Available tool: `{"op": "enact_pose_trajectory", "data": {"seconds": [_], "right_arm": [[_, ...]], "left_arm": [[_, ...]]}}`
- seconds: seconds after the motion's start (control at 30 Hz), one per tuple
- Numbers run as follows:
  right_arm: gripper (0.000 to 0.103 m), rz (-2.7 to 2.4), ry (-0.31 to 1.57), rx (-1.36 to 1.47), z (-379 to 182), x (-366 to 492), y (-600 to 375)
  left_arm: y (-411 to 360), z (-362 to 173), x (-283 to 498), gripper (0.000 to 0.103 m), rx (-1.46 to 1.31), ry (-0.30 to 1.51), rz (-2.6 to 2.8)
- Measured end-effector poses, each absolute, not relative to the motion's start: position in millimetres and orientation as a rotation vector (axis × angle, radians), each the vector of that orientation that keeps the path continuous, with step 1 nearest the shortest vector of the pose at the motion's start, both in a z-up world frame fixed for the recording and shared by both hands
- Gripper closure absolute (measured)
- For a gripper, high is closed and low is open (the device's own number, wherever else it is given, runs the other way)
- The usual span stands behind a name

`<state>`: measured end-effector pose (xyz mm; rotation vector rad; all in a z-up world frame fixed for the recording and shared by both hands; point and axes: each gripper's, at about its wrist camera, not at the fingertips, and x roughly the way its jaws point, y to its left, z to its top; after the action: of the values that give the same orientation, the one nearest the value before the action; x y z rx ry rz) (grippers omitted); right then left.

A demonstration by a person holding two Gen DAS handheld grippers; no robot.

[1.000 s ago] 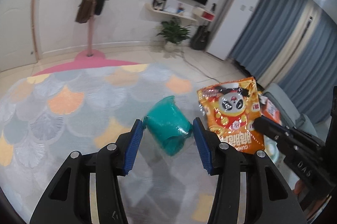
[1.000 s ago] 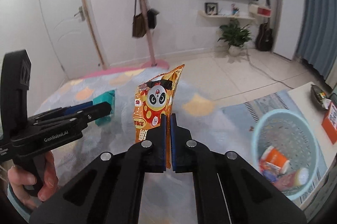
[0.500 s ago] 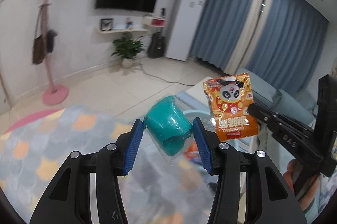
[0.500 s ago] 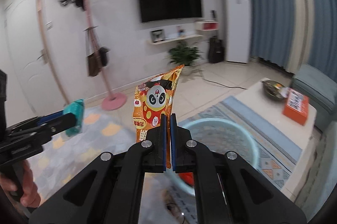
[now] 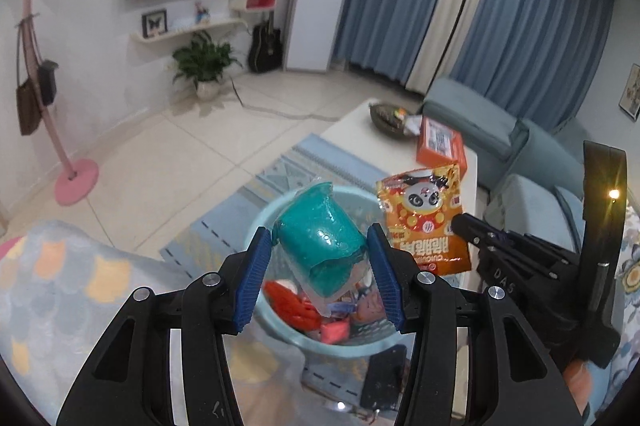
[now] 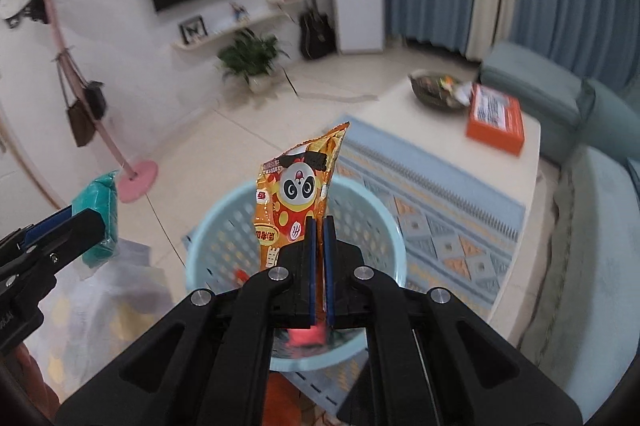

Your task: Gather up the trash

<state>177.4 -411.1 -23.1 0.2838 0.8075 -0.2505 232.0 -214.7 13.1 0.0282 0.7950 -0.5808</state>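
Note:
My left gripper (image 5: 318, 266) is shut on a crumpled teal wrapper (image 5: 324, 246) and holds it over the light blue trash basket (image 5: 264, 218). My right gripper (image 6: 319, 250) is shut on an orange panda snack bag (image 6: 298, 193) and holds it upright above the same basket (image 6: 200, 250). Several pieces of red and orange trash (image 5: 296, 306) lie in the basket. The right gripper with the snack bag (image 5: 424, 218) shows at the right of the left wrist view. The left gripper with the teal wrapper (image 6: 100, 214) shows at the left of the right wrist view.
A white coffee table (image 6: 440, 145) with an orange box (image 6: 496, 123) and a dark bowl (image 6: 432, 89) stands beyond the basket on a patterned blue rug (image 6: 440, 218). A teal sofa (image 6: 592, 246) is at the right. A scallop-patterned cover (image 5: 60, 306) lies at the left.
Both grippers have swung right from the scalloped cover to above the trash basket, each still holding its item.

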Motion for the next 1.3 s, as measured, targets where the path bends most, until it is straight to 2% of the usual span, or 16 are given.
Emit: {"op": "enact_pose_trajectory", "data": {"seconds": [0.17, 0.4, 0.7, 0.83, 0.9, 0.93, 0.97, 1.2, 1.3], "right_arm": [[0.101, -0.272, 0.885, 0.314, -55, 187, -421], [0.099, -0.242, 0.94, 0.422, -79, 189, -439], [0.096, -0.194, 0.923, 0.428, -64, 162, -433], [0.086, -0.144, 0.87, 0.42, -40, 139, -421], [0.068, -0.124, 0.841, 0.416, -27, 126, -413], [0.044, -0.119, 0.825, 0.415, -21, 120, -410], [0.036, -0.116, 0.8, 0.41, -13, 113, -404], [0.036, 0.01, 0.695, 0.399, 32, 62, -361], [0.033, 0.042, 0.646, 0.372, 46, 40, -340]], "left_arm": [[-231, -11, 250, 0.051, 0.042, 0.858, -0.569], [-231, -24, 251, 0.03, 0.004, 0.898, -0.557], [-194, 2, 215, 0.023, -0.035, 0.837, -0.552], [-166, 20, 190, 0.019, -0.063, 0.791, -0.546], [-152, 29, 176, 0.018, -0.074, 0.765, -0.539], [-147, 33, 171, 0.017, -0.079, 0.753, -0.535], [-139, 40, 161, 0.016, -0.085, 0.734, -0.529], [-93, 76, 105, 0.01, -0.079, 0.603, -0.48], [-71, 81, 79, 0.009, -0.083, 0.56, -0.434]]}}
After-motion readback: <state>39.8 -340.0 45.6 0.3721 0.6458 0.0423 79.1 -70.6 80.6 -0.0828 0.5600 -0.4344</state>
